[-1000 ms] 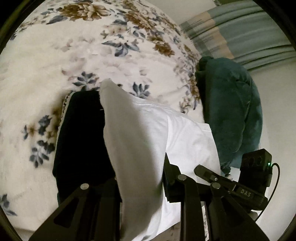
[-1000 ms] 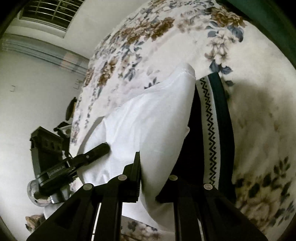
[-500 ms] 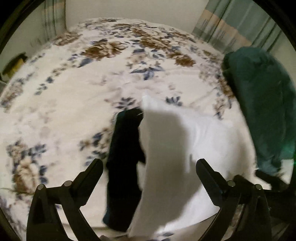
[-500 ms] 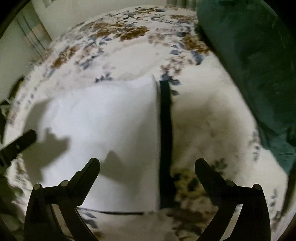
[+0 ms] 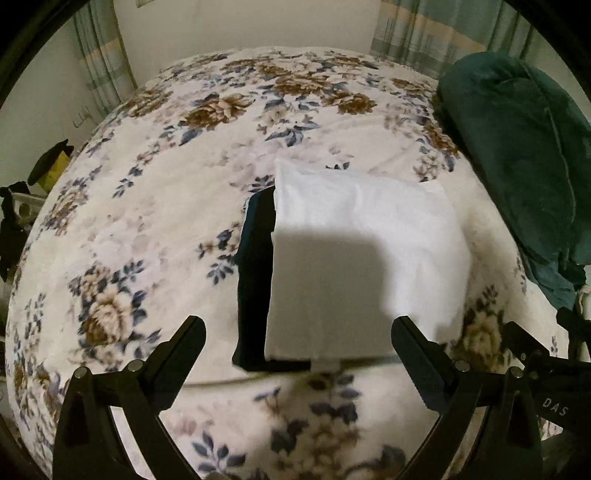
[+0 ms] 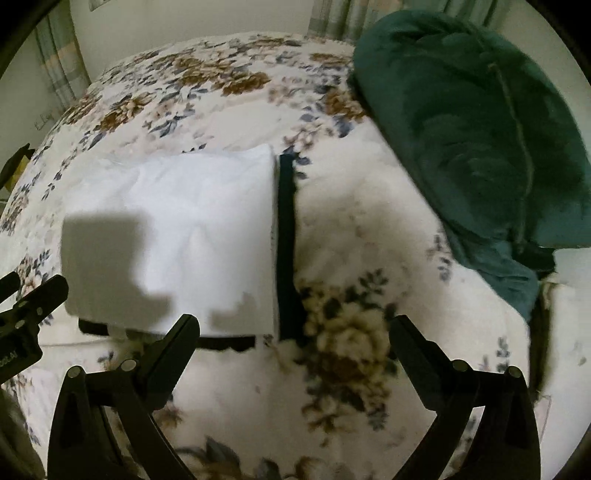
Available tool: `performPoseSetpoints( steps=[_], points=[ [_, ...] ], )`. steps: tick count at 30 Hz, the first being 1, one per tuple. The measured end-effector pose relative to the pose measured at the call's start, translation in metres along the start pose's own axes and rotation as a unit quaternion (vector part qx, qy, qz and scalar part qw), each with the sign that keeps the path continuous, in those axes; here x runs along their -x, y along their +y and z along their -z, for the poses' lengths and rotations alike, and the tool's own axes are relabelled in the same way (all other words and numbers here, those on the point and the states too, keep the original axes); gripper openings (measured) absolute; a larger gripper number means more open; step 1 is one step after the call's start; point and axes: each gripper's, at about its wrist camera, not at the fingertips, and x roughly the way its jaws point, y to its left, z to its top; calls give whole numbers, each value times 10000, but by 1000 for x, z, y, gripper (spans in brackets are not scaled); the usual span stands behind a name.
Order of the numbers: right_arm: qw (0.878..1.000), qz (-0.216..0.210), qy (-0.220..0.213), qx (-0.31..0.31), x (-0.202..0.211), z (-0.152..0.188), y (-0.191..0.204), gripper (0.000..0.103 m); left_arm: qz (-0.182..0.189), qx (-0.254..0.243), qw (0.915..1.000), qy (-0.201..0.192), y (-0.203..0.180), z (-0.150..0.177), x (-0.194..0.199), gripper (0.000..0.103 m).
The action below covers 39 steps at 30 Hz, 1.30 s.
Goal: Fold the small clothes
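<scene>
A folded white garment (image 5: pixel 365 258) lies flat on the floral bed cover, on top of a dark garment (image 5: pixel 255 280) whose edge shows along its left and near sides. In the right wrist view the white garment (image 6: pixel 192 229) sits left of centre with the dark strip (image 6: pixel 288 251) along its right edge. My left gripper (image 5: pixel 299 343) is open and empty, held just in front of the white garment's near edge. My right gripper (image 6: pixel 295 339) is open and empty, near the garments' front right corner. The left gripper's fingers (image 6: pixel 37 299) show at the left edge of the right wrist view.
A bunched dark green blanket (image 5: pixel 517 155) lies on the right side of the bed, also in the right wrist view (image 6: pixel 480 122). The floral bed cover (image 5: pixel 166 184) spreads to the left and far side. Curtains (image 5: pixel 424 33) hang behind. Clutter (image 5: pixel 48 166) sits off the bed's left edge.
Both grippers opened and let go of the white garment, which dropped flat onto the dark one. Both grippers pulled back toward the near edge of the bed.
</scene>
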Motion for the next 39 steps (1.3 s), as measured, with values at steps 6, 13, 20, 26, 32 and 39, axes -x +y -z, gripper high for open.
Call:
performPoseSetpoints(
  steps=[6, 13, 20, 26, 32, 39],
  points=[
    [9993, 191, -301, -70, 73, 22, -16, 103, -139, 32, 9998, -100, -4, 18, 60, 103],
    [9969, 251, -730, -149, 185, 50, -35, 103, -141, 4, 9994, -323, -13, 42, 149, 103],
    [9930, 226, -1153, -118, 304, 87, -48, 103, -113, 154, 9983, -547, -13, 71, 247, 103],
    [9872, 184, -1575, -155, 400, 120, -59, 103, -155, 35, 9961, -868, -19, 93, 328, 103],
    [9807, 103, -1937, -225, 488, 154, -75, 103, -170, 114, 9928, -1184, -17, 106, 393, 103],
    [9733, -9, -2281, -244, 557, 179, -88, 103, -104, 178, 9895, -1429, -17, 124, 447, 103]
  ],
)
